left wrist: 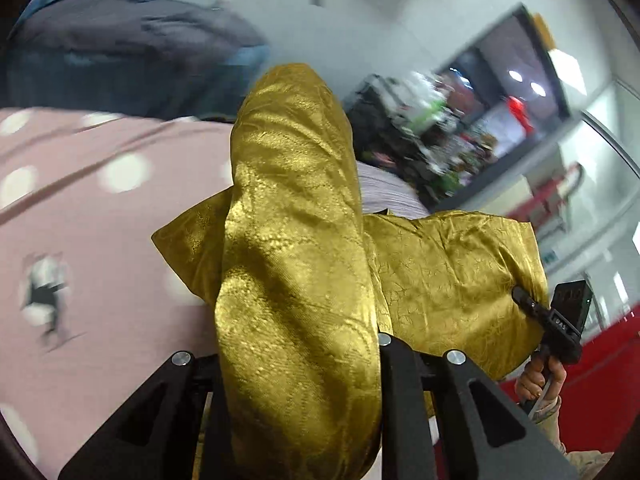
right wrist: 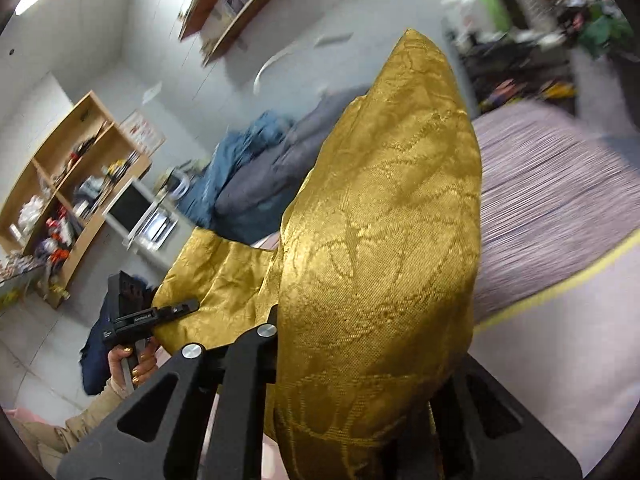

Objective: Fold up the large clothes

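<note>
A shiny gold patterned garment (left wrist: 296, 248) is held up between both grippers above a bed. My left gripper (left wrist: 298, 356) is shut on a bunched fold of the gold garment, which hides the fingertips. My right gripper (right wrist: 356, 344) is shut on another fold of the same garment (right wrist: 384, 216). In the left wrist view the right gripper (left wrist: 528, 302) shows at the right, clamped on the cloth's edge. In the right wrist view the left gripper (right wrist: 188, 306) shows at the left, clamped on the cloth's other end. The cloth sags between them.
A pink sheet with white dots (left wrist: 100, 208) covers the bed below. Dark grey and blue bedding (right wrist: 256, 168) is piled at the far end. A striped lilac cover (right wrist: 560, 200) lies to the right. Wooden shelves (right wrist: 68, 184) and a cluttered table (left wrist: 420, 128) stand around.
</note>
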A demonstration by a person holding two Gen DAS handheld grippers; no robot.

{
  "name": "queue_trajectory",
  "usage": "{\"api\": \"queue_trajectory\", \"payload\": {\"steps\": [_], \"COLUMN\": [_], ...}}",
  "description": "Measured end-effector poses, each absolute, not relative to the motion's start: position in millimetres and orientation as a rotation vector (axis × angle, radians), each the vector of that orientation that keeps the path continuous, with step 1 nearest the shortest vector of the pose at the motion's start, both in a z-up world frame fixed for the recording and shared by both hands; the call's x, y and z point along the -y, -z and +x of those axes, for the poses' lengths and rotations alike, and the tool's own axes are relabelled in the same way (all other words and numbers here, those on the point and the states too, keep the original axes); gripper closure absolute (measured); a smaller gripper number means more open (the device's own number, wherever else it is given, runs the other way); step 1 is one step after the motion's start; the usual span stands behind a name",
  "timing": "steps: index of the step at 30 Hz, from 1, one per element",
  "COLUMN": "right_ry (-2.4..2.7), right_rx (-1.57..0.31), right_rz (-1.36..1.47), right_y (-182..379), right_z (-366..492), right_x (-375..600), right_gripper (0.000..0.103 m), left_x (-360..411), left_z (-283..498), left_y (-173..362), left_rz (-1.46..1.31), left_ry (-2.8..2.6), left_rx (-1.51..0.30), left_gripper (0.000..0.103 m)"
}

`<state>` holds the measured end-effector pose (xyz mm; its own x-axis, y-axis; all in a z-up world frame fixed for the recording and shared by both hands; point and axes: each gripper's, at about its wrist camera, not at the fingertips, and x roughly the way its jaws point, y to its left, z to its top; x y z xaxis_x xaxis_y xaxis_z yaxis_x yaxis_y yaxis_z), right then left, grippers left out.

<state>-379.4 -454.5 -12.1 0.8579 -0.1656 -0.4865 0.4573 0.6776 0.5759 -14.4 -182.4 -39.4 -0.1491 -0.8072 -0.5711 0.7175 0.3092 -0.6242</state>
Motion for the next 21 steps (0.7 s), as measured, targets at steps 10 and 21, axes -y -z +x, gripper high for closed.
{"api": "queue_trajectory", "payload": {"steps": [10, 21], "right_ry": [0.762, 0.865], "right_rx": [-0.347, -0.210], "right_rz": [0.899, 1.279], "right_y": [43, 162], "right_z": [-572, -625], "right_x": [504, 534], "right_gripper": [0.087, 0.030], "left_x": [352, 337], "left_z": [-115, -66], "left_y": [87, 167], "left_rz": [0.073, -0.013], "left_ry": [1.408, 1.189], "left_rx": [-1.260, -1.373], "left_gripper": [0.078, 0.016]}}
